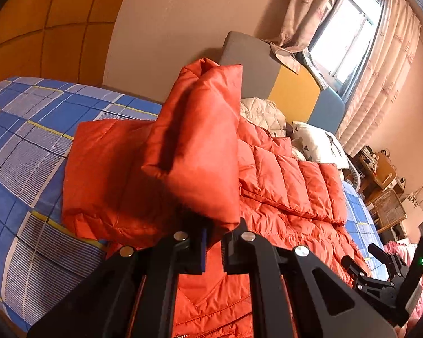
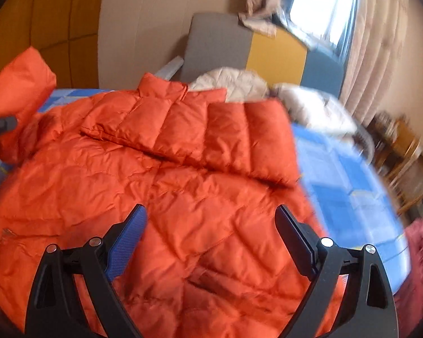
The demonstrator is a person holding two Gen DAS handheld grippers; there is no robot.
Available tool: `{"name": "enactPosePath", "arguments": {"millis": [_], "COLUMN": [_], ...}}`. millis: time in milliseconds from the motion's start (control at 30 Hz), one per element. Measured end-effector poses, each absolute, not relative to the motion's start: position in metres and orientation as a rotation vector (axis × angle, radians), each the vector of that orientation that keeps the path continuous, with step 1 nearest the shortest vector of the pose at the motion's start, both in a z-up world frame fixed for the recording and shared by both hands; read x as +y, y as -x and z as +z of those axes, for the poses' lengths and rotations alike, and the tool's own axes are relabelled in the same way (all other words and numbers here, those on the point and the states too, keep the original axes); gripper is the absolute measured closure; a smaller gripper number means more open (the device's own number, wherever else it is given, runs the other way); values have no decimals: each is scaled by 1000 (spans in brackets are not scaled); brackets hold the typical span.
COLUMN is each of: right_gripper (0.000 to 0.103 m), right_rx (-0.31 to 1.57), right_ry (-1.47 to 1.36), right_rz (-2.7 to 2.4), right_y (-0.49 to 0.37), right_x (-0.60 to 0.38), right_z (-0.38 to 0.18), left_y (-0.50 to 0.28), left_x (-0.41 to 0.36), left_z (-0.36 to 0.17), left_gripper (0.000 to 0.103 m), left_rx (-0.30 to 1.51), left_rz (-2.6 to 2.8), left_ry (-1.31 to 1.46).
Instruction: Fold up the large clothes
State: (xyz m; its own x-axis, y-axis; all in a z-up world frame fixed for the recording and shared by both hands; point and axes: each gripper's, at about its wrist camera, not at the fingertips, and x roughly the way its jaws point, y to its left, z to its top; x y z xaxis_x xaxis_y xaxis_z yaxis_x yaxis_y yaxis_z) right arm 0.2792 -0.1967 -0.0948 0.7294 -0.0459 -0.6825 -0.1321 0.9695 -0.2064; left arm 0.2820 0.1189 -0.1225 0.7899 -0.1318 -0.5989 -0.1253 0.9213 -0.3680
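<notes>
The orange down jacket (image 2: pixel 183 186) is lying spread across the blue checked bed sheet (image 1: pixel 22 146), one sleeve folded over its chest. Your left gripper (image 1: pixel 213 242) is pinching the other sleeve (image 1: pixel 194 146) aloft. Your right gripper (image 2: pixel 211 242) is hovering above the jacket, jaws spread wide and empty.

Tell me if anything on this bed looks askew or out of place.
Only mid-fold disorder: the orange puffer jacket has one sleeve folded across its body, while the left gripper holds the other sleeve up off the plaid bedsheet. Nothing looks damaged.
</notes>
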Motion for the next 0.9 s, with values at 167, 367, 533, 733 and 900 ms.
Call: {"name": "enactPosePath", "arguments": {"millis": [167,367,533,733,900], "right_gripper": [12,16,16,16,16], "right_rx": [817,835,842,860,869], "right_ry": [189,207,90,11,77], "right_rz": [66,160,262,310,294], "right_y": [-284,-288,-285,-286,-289], "right_x": [-204,-184,-179,-180,-165], "right_z": [-106,-108,-96,-90,-91], "left_y": [-283,-281,-288,-293,-294], "left_x": [102,67,52,37,33], "left_z": [-119,-123,-140,-154,-165], "left_gripper": [97,97,97,95,89], "left_rx": [667,696,745,775,800], "left_rz": [-41,-144,-201,-243,-224], "left_ry": [330,206,206,149,122]}}
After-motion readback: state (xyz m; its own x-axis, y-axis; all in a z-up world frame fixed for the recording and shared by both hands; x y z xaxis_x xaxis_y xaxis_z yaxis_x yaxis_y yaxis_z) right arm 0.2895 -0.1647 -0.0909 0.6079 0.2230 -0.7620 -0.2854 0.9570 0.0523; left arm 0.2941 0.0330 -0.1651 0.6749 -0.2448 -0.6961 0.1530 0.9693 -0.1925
